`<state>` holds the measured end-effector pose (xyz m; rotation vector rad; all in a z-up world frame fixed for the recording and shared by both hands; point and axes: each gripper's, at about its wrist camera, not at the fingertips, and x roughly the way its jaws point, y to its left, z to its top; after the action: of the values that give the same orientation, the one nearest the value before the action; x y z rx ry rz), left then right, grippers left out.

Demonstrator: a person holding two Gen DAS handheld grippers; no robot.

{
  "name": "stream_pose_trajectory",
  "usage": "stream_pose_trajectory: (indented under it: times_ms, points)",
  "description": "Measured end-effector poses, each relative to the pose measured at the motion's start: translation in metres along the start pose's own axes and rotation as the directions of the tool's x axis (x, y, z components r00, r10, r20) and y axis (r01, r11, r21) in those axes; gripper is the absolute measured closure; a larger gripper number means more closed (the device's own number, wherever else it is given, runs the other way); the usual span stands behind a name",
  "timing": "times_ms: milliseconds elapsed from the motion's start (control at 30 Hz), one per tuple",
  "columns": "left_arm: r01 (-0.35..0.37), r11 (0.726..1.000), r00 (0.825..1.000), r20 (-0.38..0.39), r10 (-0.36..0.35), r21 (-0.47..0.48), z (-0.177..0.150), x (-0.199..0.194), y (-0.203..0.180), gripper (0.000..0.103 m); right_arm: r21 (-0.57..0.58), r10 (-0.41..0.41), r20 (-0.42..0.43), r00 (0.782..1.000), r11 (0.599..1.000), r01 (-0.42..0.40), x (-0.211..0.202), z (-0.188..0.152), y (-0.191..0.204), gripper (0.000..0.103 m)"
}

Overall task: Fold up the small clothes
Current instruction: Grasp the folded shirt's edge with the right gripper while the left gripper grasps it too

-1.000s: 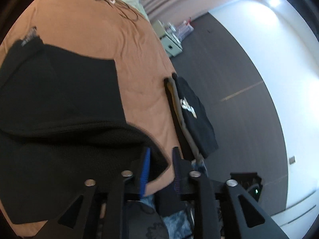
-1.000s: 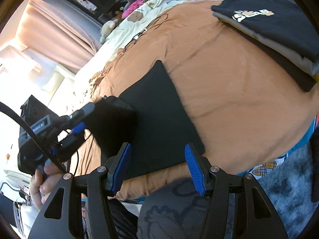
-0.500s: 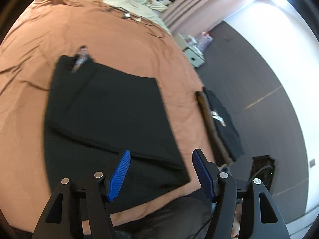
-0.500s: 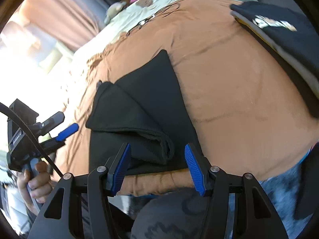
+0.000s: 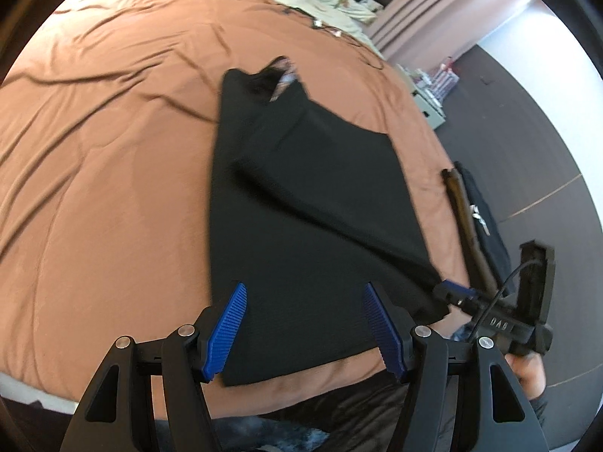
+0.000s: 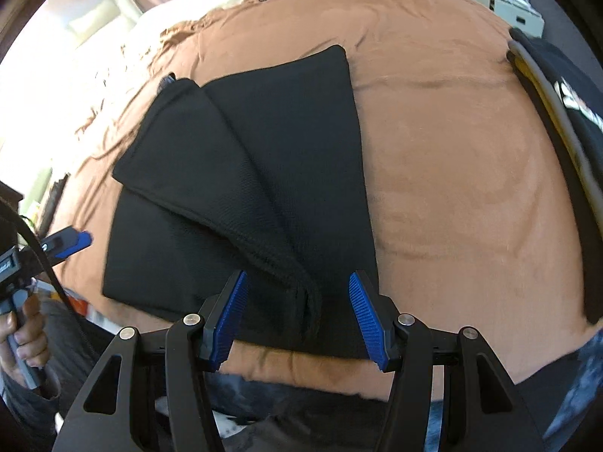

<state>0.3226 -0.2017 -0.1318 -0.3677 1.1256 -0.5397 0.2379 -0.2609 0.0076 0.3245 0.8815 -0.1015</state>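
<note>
- One second ago the left gripper [image 5: 303,324] is nearly closed on the hem of the black knit garment [image 5: 309,203], lifting it; now both blue-padded jaws stand wide apart with nothing between them. The fold layer is released.
- The garment now lies flat on the brown bedspread [image 5: 113,143], with one flap laid diagonally over the lower layer. Judgement: one fold is done; the flap edge looks uneven, so squaring or a second fold likely remains.
- The right gripper [image 6: 297,316] is likewise spread wide, empty, as in the earlier frames.
- Left wrist view: the garment fills the centre of the frame; its near hem sits between and just beyond the left gripper's pads. A patterned inner label shows at the far collar, upper centre.
- Right wrist view: the flap's rolled corner lies between the right gripper's pads at lower centre, apparently not clamped.
- A stack of folded dark clothes [image 6: 565,86] lies at the right edge, well apart.
</note>
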Motion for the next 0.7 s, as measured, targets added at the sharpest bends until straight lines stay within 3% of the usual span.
stream_pose_trajectory:
  times_ms: [100,233,367,467,700]
  points:
    - [-0.019,1.000,1.000,0.013,0.019,-0.003,-0.007,-0.003,0.011,0.037,-0.045,0.007,-0.018,1.000,0.999,-0.008,0.008,0.001,0.007,0.064]
    - [-0.023,1.000,0.999,0.023,0.024,-0.016,-0.015,-0.002,0.025,0.039,-0.047,-0.002,-0.014,1.000,0.999,0.001,0.007,0.000,0.005,0.096]
    - [-0.003,0.999,1.000,0.011,0.004,-0.045,-0.015,0.002,0.036,0.043,-0.035,-0.011,0.022,1.000,0.999,0.012,-0.006,-0.002,-0.004,0.099]
    - [-0.004,1.000,1.000,0.017,0.004,-0.017,-0.013,0.003,0.032,0.043,-0.013,-0.006,0.031,0.999,1.000,0.006,-0.013,-0.004,-0.009,0.099]
    - [-0.008,1.000,1.000,-0.009,0.008,0.013,-0.021,0.015,0.031,0.066,0.039,-0.037,0.028,0.999,0.999,0.036,-0.012,-0.011,-0.019,0.099]
